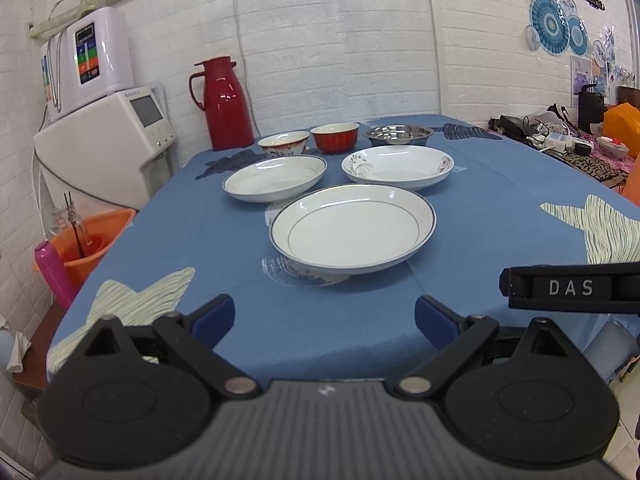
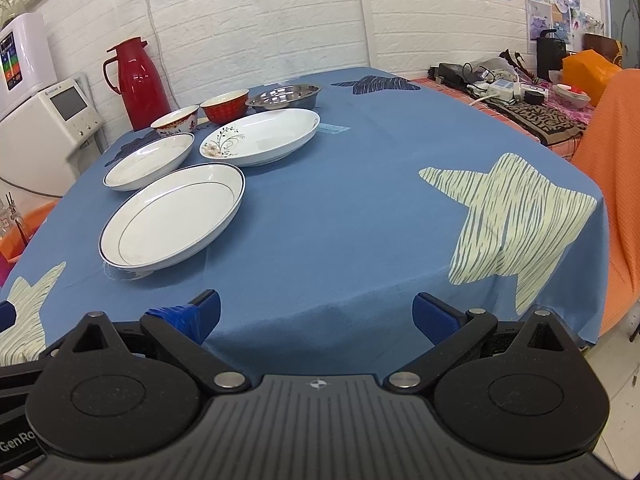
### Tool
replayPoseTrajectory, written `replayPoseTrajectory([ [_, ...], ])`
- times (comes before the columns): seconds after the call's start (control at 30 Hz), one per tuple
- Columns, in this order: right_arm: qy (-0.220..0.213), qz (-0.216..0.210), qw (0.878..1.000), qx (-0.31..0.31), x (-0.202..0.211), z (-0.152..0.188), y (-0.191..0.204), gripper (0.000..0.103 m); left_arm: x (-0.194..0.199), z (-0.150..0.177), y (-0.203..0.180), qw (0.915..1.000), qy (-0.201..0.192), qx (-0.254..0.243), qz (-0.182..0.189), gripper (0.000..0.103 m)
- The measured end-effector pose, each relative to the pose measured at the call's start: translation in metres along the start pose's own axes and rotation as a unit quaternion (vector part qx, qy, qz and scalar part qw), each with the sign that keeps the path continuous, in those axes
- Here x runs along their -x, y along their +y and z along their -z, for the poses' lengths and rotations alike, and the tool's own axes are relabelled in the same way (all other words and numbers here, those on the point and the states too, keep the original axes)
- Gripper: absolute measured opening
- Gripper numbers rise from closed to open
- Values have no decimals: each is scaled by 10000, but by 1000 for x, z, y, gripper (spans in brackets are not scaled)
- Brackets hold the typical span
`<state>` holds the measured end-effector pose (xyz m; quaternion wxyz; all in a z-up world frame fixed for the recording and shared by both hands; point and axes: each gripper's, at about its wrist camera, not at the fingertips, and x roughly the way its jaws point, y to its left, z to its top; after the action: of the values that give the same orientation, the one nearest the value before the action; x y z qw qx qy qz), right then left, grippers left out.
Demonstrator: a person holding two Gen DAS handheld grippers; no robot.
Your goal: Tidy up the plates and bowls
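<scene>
- Blue cloth with pale star prints covers the tabletop (image 1: 500, 208); both grippers sit at its near edge, empty.
- Left gripper (image 1: 325, 318): jaws spread wide, blue pads (image 1: 212, 318) showing, nothing between them. It hovers over the near edge of the cloth.
- Right gripper (image 2: 316, 316): jaws likewise spread wide and empty; its left pad (image 2: 188, 316) is wrapped in blue tape. A black bar of it, lettered "DAS", enters the left wrist view from the right.
- Rimmed plate (image 1: 354, 228): white with a dark rim line, straight ahead of the left gripper and nearest to it; ahead and to the left of the right gripper. It seems to sit on something low and patterned, largely hidden.
- Plain plate (image 1: 275, 178): white, beyond the rimmed plate and to its left, close beside it.
- Floral plate (image 1: 398, 166): white with a flower sprig, beyond the rimmed plate and to its right, just beside the plain plate.
- Patterned bowl (image 1: 284, 143), red bowl (image 1: 335, 136) and steel bowl (image 1: 399, 135): a row, left to right, farthest from the grippers, behind the plates.
- Red flask (image 1: 226, 104): upright at the far left corner, beyond the bowls.
- White appliances (image 1: 108, 136): stacked off the tabletop, far left.
- Orange basin (image 1: 88, 240): low, left of the tabletop.
</scene>
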<state>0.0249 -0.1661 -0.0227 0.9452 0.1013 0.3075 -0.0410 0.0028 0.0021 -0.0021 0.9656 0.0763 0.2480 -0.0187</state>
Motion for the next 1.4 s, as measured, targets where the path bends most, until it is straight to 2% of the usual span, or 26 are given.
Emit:
replayPoseTrajectory([
  [0.63,58,-66,10000,-27,-3,1,2,90,-3,0,3,10000,64,20,0,96],
  [0.8,-253,-184,9992,-236,-4,-25,1,90,-18,-26,42,9993,47,350,95,96],
  [0.83,-260,-162,9993,-211,-9,-35,4,90,-27,-35,54,9988,114,433,186,96],
  [1.0,39,-161,9996,226,-49,-81,35,90,-90,-71,94,9896,1037,808,586,96],
  [1.17,847,-90,9937,729,-108,-106,66,90,-144,-84,98,9844,1594,568,483,96],
  [1.3,1605,-180,9828,896,-142,-114,80,88,-181,-91,108,9734,2047,759,697,96],
  [1.4,1798,-51,9790,956,-154,-114,86,88,-200,-90,115,9662,2270,915,807,95],
])
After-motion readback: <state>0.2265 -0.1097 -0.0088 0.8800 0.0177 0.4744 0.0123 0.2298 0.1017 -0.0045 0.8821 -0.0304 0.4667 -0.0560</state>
